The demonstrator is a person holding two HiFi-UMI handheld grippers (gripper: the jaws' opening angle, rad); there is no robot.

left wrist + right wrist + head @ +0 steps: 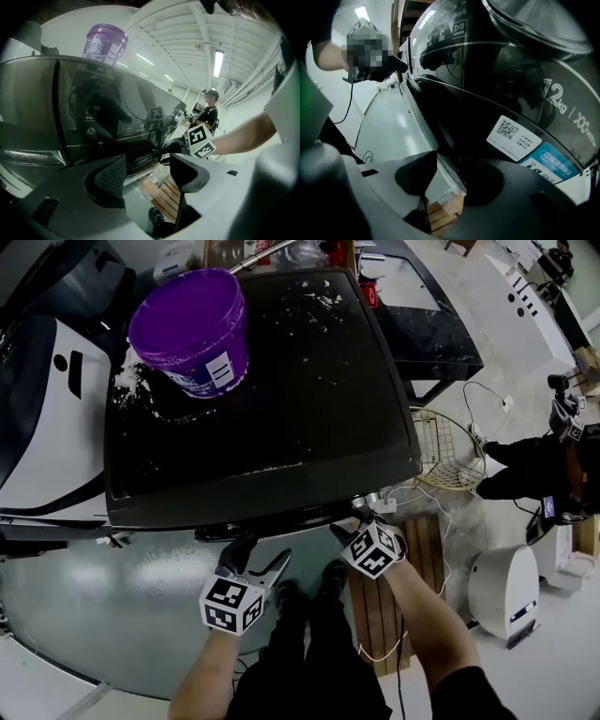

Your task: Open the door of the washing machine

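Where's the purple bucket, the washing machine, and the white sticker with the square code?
purple bucket [192, 371], head view, on its side wall.
washing machine [281, 381], head view, on its bare black top.
white sticker [514, 137], right gripper view, on its middle.

It was a big test hall or lab, not a home. A high white ribbed ceiling [187, 33] carried strip lights [218, 63] over a glossy grey floor [112, 615]. The washing machine [262, 399] stood on a wooden pallet [375, 606]. A white machine [502, 592] stood to the right, and another person [209, 110] stood far off.
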